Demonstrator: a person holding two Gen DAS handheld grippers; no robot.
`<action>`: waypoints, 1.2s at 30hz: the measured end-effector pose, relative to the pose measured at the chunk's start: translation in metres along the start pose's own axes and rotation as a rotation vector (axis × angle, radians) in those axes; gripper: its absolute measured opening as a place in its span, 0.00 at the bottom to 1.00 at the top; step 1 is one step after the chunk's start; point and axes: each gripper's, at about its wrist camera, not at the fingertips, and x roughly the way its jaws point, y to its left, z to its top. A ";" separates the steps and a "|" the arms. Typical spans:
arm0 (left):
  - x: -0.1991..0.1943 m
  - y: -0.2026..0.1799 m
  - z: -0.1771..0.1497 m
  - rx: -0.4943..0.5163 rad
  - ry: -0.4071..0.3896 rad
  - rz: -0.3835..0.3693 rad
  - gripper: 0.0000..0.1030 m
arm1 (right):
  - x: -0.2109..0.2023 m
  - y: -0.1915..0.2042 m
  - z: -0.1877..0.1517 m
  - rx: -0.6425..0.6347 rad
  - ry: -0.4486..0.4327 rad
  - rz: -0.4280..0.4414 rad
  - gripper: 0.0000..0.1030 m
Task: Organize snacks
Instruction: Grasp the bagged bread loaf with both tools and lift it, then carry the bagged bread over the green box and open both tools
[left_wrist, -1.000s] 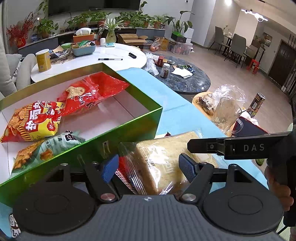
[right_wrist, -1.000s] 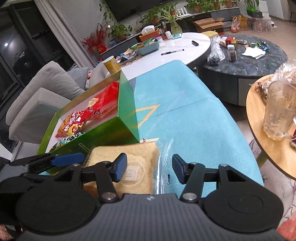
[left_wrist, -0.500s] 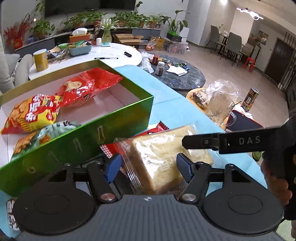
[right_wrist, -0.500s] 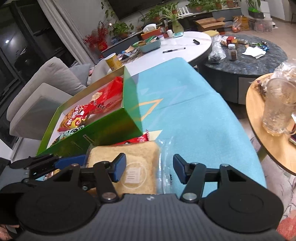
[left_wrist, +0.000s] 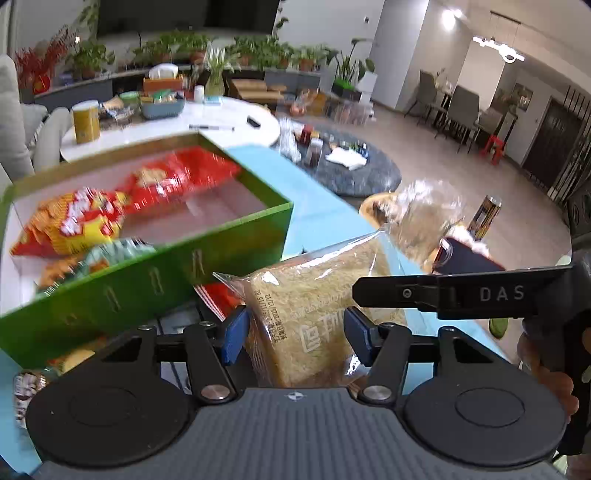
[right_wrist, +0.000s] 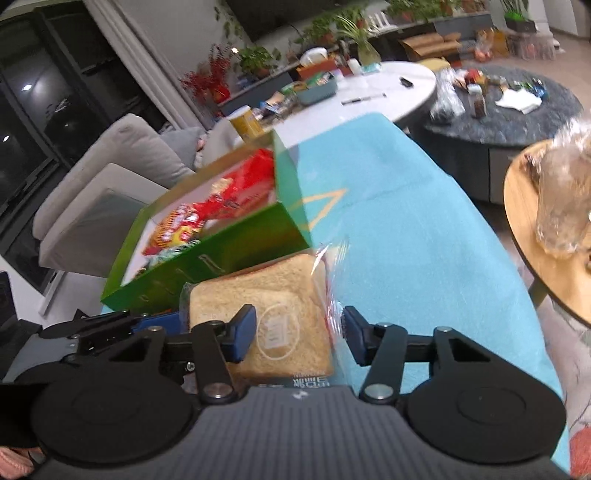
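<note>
The left gripper (left_wrist: 293, 336) has its blue pads pressed against both sides of a bagged bread (left_wrist: 317, 306) with white printing and a small date line too blurred to read, held above the teal cloth (left_wrist: 321, 206). The right gripper (right_wrist: 298, 336), marked "DAS", is spread wide around the bread's far edge, its pads not clearly touching it. Ahead and left, the green box (left_wrist: 155, 280) holds red, yellow and green snack bags (left_wrist: 85, 225).

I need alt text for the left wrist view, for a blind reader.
The left gripper holds a clear-wrapped bread pack between its blue pads. A green box with red and yellow snack bags stands behind, on a turquoise table.
</note>
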 end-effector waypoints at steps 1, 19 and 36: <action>-0.006 0.000 0.002 0.002 -0.018 0.007 0.51 | -0.004 0.004 0.002 -0.008 -0.012 0.009 0.52; -0.062 0.022 0.067 0.032 -0.249 0.128 0.51 | -0.013 0.061 0.071 -0.162 -0.215 0.128 0.52; -0.003 0.059 0.078 -0.024 -0.232 0.122 0.51 | 0.034 0.062 0.083 -0.223 -0.206 0.051 0.52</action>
